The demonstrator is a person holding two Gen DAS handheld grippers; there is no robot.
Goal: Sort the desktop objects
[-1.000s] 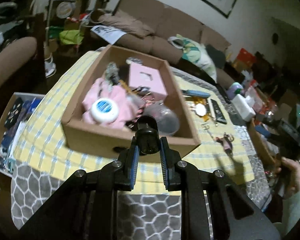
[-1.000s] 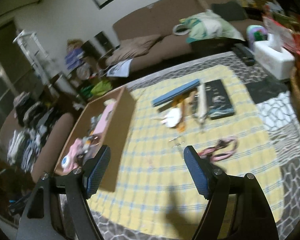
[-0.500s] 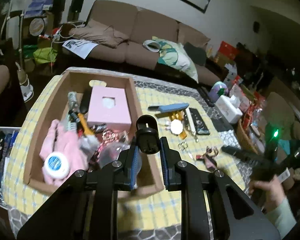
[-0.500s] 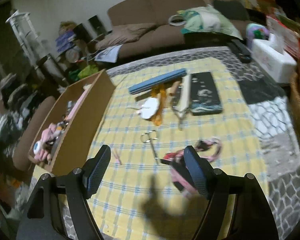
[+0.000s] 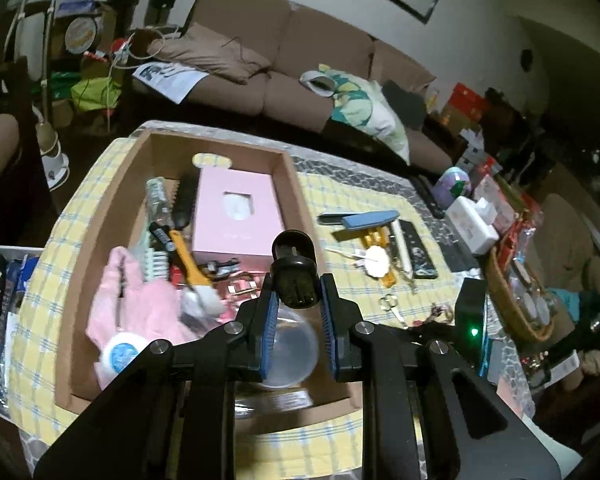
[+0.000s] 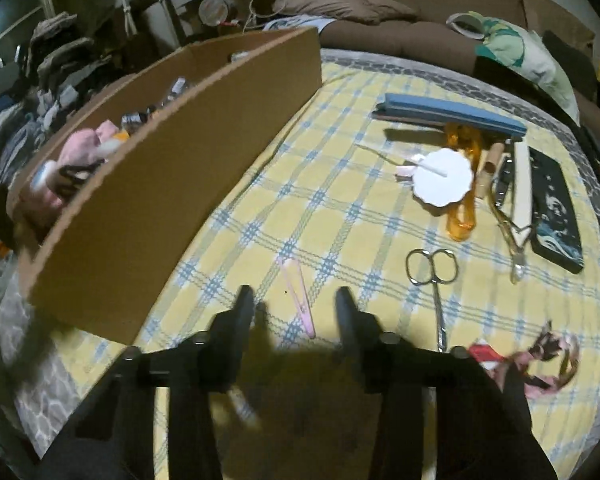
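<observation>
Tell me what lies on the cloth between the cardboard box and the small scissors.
In the right wrist view, only a pink hair clip lies between the cardboard box and the small scissors.

Both tools are black, angular plastic frames with silver screw heads at the finger joints. The left tool [image 5: 296,334] has blue ribbed pads [image 5: 269,332] lining its fingers. The right tool [image 6: 296,314] shows dark, narrow fingers [image 6: 242,314], slightly blurred.

A: Dim indoor light, corners black, edges bulging with fisheye warp.
B: Dark shadow pools on the yellow checked cloth [image 6: 340,216], and the cardboard box [image 6: 172,184] is motion-smeared.
</observation>
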